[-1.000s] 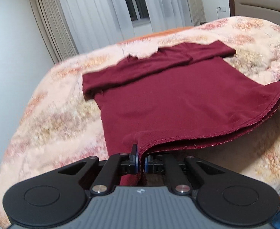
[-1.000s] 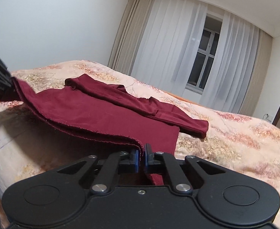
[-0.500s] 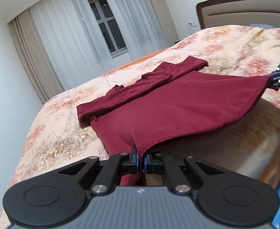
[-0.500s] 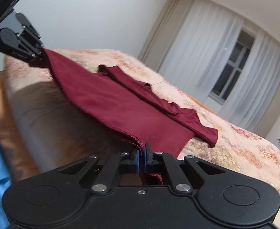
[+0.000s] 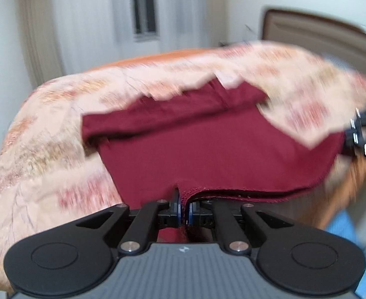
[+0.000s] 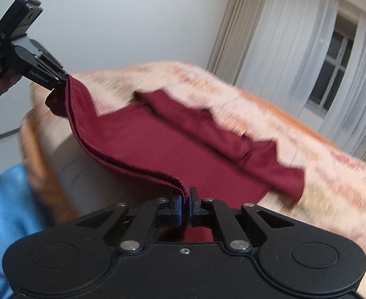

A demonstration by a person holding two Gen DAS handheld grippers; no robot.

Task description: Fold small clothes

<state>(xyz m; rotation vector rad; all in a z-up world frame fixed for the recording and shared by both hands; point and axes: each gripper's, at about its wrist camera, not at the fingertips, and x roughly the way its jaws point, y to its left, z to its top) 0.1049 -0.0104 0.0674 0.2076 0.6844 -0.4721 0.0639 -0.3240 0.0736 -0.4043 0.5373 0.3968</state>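
Observation:
A dark red shirt (image 5: 207,147) lies spread on the flowered bedspread (image 5: 45,149), its sleeves folded across the far side. My left gripper (image 5: 184,208) is shut on one corner of the shirt's near hem. My right gripper (image 6: 185,205) is shut on the other hem corner. Between the two corners the doubled hem hangs in the air above the bed's near edge. The left gripper (image 6: 60,78) also shows at the upper left of the right wrist view, a hand behind it. The right gripper (image 5: 352,134) shows at the right edge of the left wrist view. Both views are blurred.
The bed (image 6: 320,174) fills the middle of both views, with an orange sheet at its far edge. A curtained window (image 5: 144,7) stands behind it and a padded headboard (image 5: 320,39) at the right. A blue sleeve (image 6: 5,211) is close by at the lower left.
Both grippers have risen and carried the shirt's near hem up off the bed. The cloth now sags between the two held corners.

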